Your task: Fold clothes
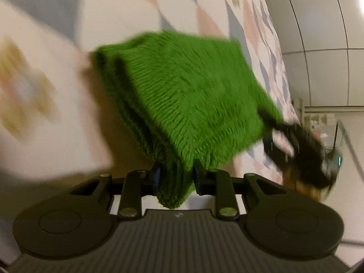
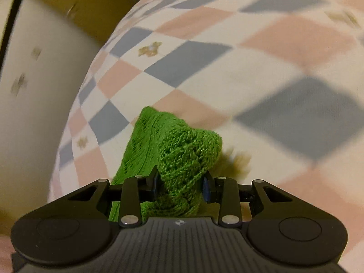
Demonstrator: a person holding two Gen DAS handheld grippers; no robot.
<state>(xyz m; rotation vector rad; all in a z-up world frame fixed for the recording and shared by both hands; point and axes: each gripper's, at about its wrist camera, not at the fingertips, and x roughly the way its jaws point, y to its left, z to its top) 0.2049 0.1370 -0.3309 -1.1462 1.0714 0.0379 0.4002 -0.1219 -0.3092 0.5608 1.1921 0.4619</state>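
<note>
A green knitted garment point(image 1: 182, 95) hangs folded in layers above the bed, blurred by motion. My left gripper point(image 1: 176, 177) is shut on its near corner, with yarn bunched between the fingers. In the left wrist view the right gripper point(image 1: 302, 150) grips the garment's far right corner, blurred. In the right wrist view my right gripper point(image 2: 179, 184) is shut on a thick bunch of the green knit point(image 2: 182, 150), which trails down to the left over the bedspread.
A bedspread point(image 2: 227, 68) with pink, blue-grey and white diamonds and small gold motifs lies under everything. A cream pillow point(image 2: 34, 79) sits at the left of the right wrist view. White panelled walls point(image 1: 318, 45) and a cluttered stand point(image 1: 325, 122) are beyond the bed's edge.
</note>
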